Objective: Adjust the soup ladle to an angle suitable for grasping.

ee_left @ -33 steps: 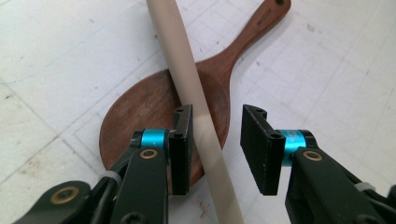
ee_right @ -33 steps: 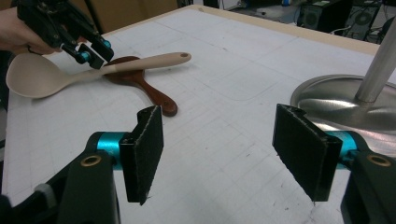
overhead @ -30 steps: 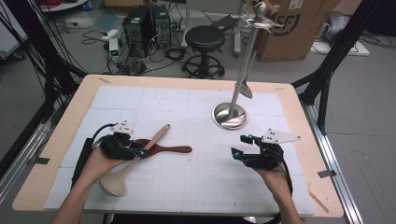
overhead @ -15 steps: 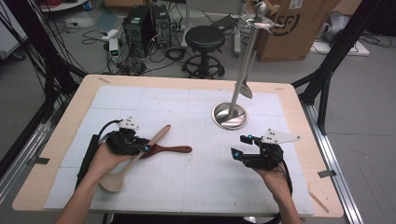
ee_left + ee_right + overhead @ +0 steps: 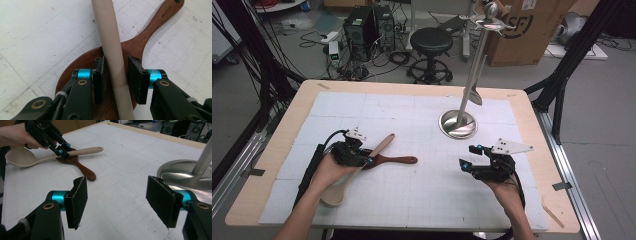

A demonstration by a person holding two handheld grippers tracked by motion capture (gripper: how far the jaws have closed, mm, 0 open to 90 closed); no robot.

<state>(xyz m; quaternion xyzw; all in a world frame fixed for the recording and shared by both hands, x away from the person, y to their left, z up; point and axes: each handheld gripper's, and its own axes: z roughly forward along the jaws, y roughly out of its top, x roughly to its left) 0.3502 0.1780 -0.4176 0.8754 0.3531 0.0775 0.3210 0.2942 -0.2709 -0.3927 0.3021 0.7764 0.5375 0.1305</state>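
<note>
A beige ladle [image 5: 382,145] lies slantwise on the white mat, its handle [image 5: 110,37] crossing the bowl of a dark wooden spoon [image 5: 150,27]. My left gripper [image 5: 364,161] points down over that crossing. Its jaws straddle the beige handle and have just been closing. The left pad [image 5: 99,80] touches the handle, while a thin gap remains at the right pad [image 5: 136,82]. My right gripper [image 5: 468,157] hovers open over bare mat to the right, with nothing between its pads [image 5: 78,200]. In the right gripper view, the left gripper [image 5: 61,151] sits on the ladle [image 5: 82,151], above the dark spoon [image 5: 85,171].
A metal stand [image 5: 472,90] with a round base [image 5: 457,125] rises at the back right of the mat; the base [image 5: 180,173] is close beyond my right gripper. The wooden table edge [image 5: 532,130] frames the mat. A stool and computer gear stand behind the table.
My left gripper has edged slightly right and settled over the beige handle. Both spoons and the right gripper have stayed in place.
</note>
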